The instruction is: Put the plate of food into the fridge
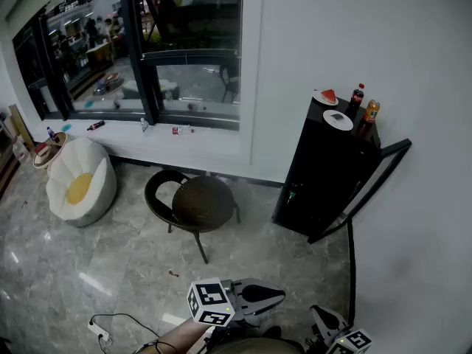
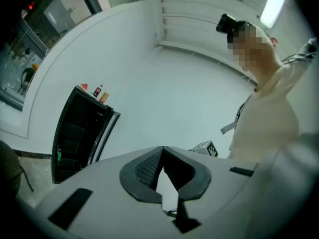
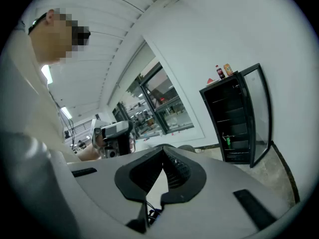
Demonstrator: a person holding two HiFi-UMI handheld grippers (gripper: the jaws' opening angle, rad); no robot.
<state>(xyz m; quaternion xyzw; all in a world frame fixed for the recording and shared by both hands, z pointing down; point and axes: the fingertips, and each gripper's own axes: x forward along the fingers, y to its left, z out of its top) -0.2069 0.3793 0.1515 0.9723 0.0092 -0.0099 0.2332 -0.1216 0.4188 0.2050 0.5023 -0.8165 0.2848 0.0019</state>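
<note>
At far left, under the window (image 1: 110, 50), a white beanbag (image 1: 80, 183) sits on the floor, with a round dark chair (image 1: 193, 205) to its right. Neither has a part in the job.

Low in the middle of the head view the left gripper (image 1: 280, 296) points level towards the right. Its own view shows the jaws clenched tip to tip with nothing between them. Well beyond it stands the black fridge (image 1: 324, 175) against the wall. On its top are a plate (image 1: 325, 96) bearing a red wedge, likely watermelon, and just in front of that a second plate (image 1: 338, 119) with something dark on it. Two bottles (image 1: 363, 105) stand beside them. The door (image 1: 372, 183) hangs wide open to the right, and the shelves show dark and bare in the right gripper view. At the bottom right corner the right gripper (image 1: 316, 312) tilts slightly down, also clenched and empty.

By my reading only the door is dealt with. Food is still on top, well apart from both grippers, so the approach, grasp, carry and placing on a shelf all remain. Which plate is meant I cannot tell.

No writing is legible. The bottle labels are too small, and the cubes (image 1: 210, 303) carry only square black-and-white markers.
</note>
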